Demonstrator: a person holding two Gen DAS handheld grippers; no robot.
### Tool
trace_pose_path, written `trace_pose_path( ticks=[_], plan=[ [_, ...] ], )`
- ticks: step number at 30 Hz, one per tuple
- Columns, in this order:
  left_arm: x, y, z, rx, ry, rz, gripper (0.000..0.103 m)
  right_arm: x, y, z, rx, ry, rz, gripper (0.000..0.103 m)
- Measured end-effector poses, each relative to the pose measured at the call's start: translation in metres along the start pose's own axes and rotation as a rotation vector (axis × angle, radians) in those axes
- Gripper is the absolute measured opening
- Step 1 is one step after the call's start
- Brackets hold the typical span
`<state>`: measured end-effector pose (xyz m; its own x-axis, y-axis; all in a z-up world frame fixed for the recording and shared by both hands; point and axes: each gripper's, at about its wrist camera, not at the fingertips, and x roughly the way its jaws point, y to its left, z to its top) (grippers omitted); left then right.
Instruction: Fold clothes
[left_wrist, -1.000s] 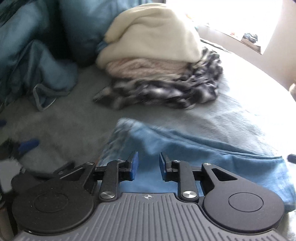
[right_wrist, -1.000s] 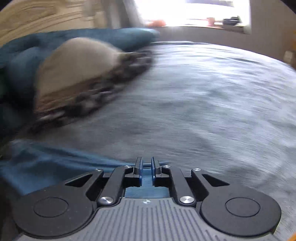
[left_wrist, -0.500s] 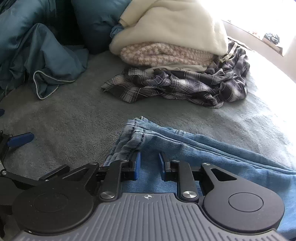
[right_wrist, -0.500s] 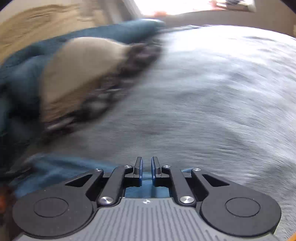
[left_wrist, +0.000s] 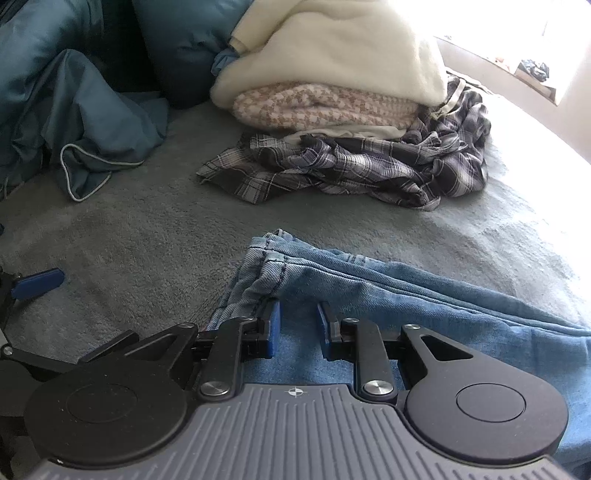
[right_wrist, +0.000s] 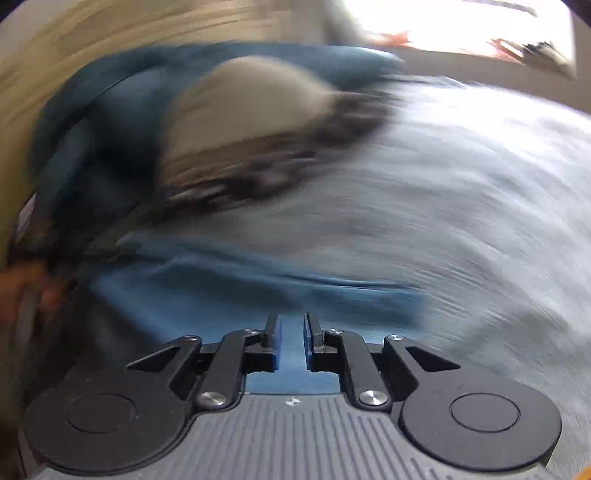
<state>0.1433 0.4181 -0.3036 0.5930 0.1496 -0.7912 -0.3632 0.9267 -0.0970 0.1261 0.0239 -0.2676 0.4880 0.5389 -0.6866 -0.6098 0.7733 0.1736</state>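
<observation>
Folded blue jeans (left_wrist: 424, 306) lie on the grey blanket (left_wrist: 147, 229). Their stitched hem is bunched against my left gripper (left_wrist: 297, 317). Its blue pads stand a little apart with thick denim between them, so it is shut on the jeans. In the blurred right wrist view the jeans (right_wrist: 258, 291) spread out ahead. My right gripper (right_wrist: 291, 328) has denim filling the narrow gap between its pads, and its jaws are opening.
A pile sits at the back: a crumpled plaid shirt (left_wrist: 362, 166), a pink houndstooth knit (left_wrist: 321, 107) and a cream fleece (left_wrist: 332, 48). Teal bedding (left_wrist: 74, 110) lies at the left. A black part with a blue tip (left_wrist: 37, 286) is at the left edge.
The left gripper sank towards the bed with the hem, then kept still. The right gripper swept sideways, more of the jeans now shows ahead of it, and its pads stand slightly wider apart.
</observation>
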Motion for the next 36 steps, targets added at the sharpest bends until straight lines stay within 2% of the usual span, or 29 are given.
trace_pose_path(
  ticks=[1, 2, 4, 5, 7, 9, 10, 12, 16, 18, 20, 22, 25, 26, 27, 31, 36],
  plan=[
    [0.0, 0.0, 0.001, 0.001, 0.005, -0.001, 0.023, 0.003, 0.009, -0.006, -0.046, 0.028, -0.013, 0.013],
    [-0.001, 0.0, 0.003, 0.006, 0.009, -0.003, 0.023, 0.001, 0.009, -0.013, -0.038, 0.051, -0.048, 0.013],
    [-0.008, -0.001, 0.005, 0.029, 0.009, -0.001, 0.025, -0.008, -0.001, -0.026, 0.029, 0.093, -0.138, 0.013],
    [-0.017, -0.003, 0.005, 0.036, -0.009, 0.005, 0.029, -0.018, -0.004, -0.029, 0.089, 0.08, -0.152, 0.015],
    [-0.044, -0.005, 0.0, 0.034, -0.058, 0.005, 0.031, -0.045, -0.006, -0.03, 0.215, 0.036, -0.127, 0.02],
    [-0.075, -0.01, -0.012, -0.018, -0.064, -0.037, 0.031, -0.057, 0.001, -0.032, 0.319, 0.036, -0.063, 0.033],
    [-0.09, -0.013, -0.019, -0.044, -0.057, -0.062, 0.032, -0.057, 0.002, -0.033, 0.395, 0.048, -0.014, 0.035],
    [-0.112, -0.025, -0.038, -0.08, -0.012, -0.13, 0.032, -0.048, 0.0, -0.041, 0.572, 0.078, 0.071, 0.036],
    [-0.115, -0.047, -0.088, -0.211, 0.15, -0.307, 0.033, -0.017, -0.005, -0.071, 0.913, 0.135, 0.141, 0.039],
    [-0.101, -0.059, -0.11, -0.25, 0.223, -0.336, 0.033, -0.006, -0.008, -0.084, 1.013, 0.131, 0.146, 0.039],
    [-0.087, -0.065, -0.123, -0.292, 0.264, -0.35, 0.033, 0.005, -0.012, -0.093, 1.075, 0.118, 0.149, 0.039],
    [-0.078, -0.068, -0.13, -0.33, 0.286, -0.36, 0.033, 0.012, -0.014, -0.1, 1.138, 0.105, 0.161, 0.038],
    [-0.074, -0.069, -0.131, -0.376, 0.281, -0.391, 0.03, 0.014, -0.017, -0.103, 1.175, 0.069, 0.184, 0.023],
    [-0.074, -0.069, -0.13, -0.387, 0.282, -0.399, 0.028, 0.013, -0.017, -0.105, 1.18, 0.062, 0.188, 0.013],
    [-0.075, -0.069, -0.13, -0.398, 0.284, -0.406, 0.026, 0.012, -0.017, -0.107, 1.184, 0.055, 0.192, 0.009],
    [-0.078, -0.064, -0.126, -0.46, 0.282, -0.442, 0.02, -0.001, -0.02, -0.113, 1.239, 0.018, 0.243, 0.004],
    [-0.074, -0.051, -0.123, -0.644, 0.286, -0.522, 0.018, -0.003, -0.033, -0.117, 1.317, -0.033, 0.314, 0.004]
  ],
)
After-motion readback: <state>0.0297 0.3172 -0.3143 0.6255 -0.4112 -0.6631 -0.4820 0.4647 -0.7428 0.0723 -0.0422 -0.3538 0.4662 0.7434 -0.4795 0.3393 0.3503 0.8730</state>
